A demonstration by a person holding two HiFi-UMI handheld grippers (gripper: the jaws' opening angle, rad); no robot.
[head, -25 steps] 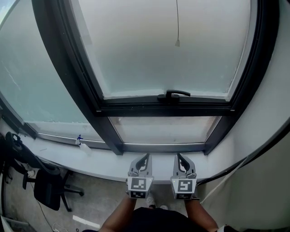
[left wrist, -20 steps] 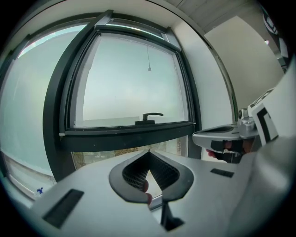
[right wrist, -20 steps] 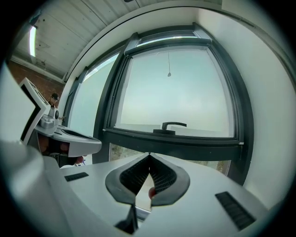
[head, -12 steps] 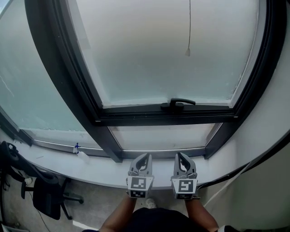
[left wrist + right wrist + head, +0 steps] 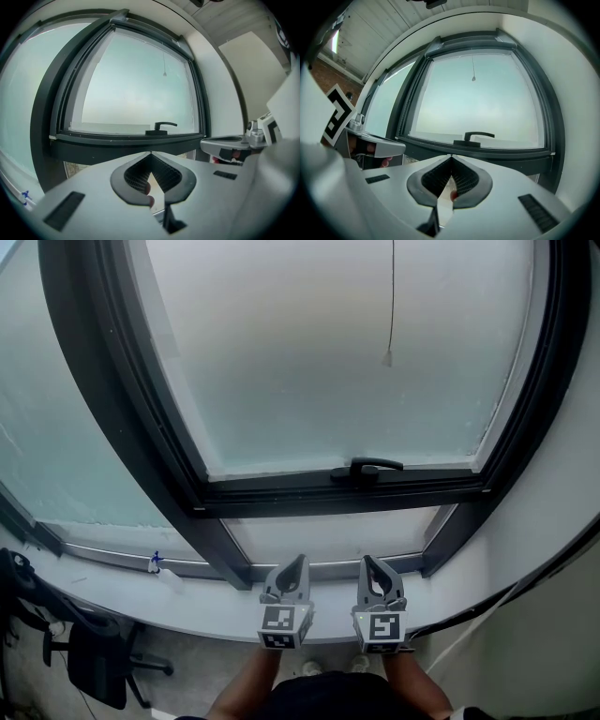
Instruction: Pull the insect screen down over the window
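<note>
A dark-framed window (image 5: 141,418) fills the head view, with a black handle (image 5: 366,468) on its lower rail. A thin pull cord with a small end piece (image 5: 386,358) hangs in front of the frosted pane, high above both grippers; no screen shows over the glass. My left gripper (image 5: 301,562) and right gripper (image 5: 366,562) are side by side over the sill, pointing at the window, both shut and empty. The left gripper view shows the cord end (image 5: 164,74) and handle (image 5: 161,126) beyond its shut gripper (image 5: 150,153). The right gripper view shows the same cord end (image 5: 473,79), the handle (image 5: 476,137) and the right gripper (image 5: 451,156).
A pale window sill (image 5: 187,604) runs under the frame, with a small blue-and-white object (image 5: 157,562) on it at the left. An office chair (image 5: 94,657) stands on the floor below left. A dark cable (image 5: 497,596) curves along the right wall.
Both grippers have moved a little forward toward the window and slightly up, staying shut. The head view has shifted, so the handle and cord end sit lower in the picture.
</note>
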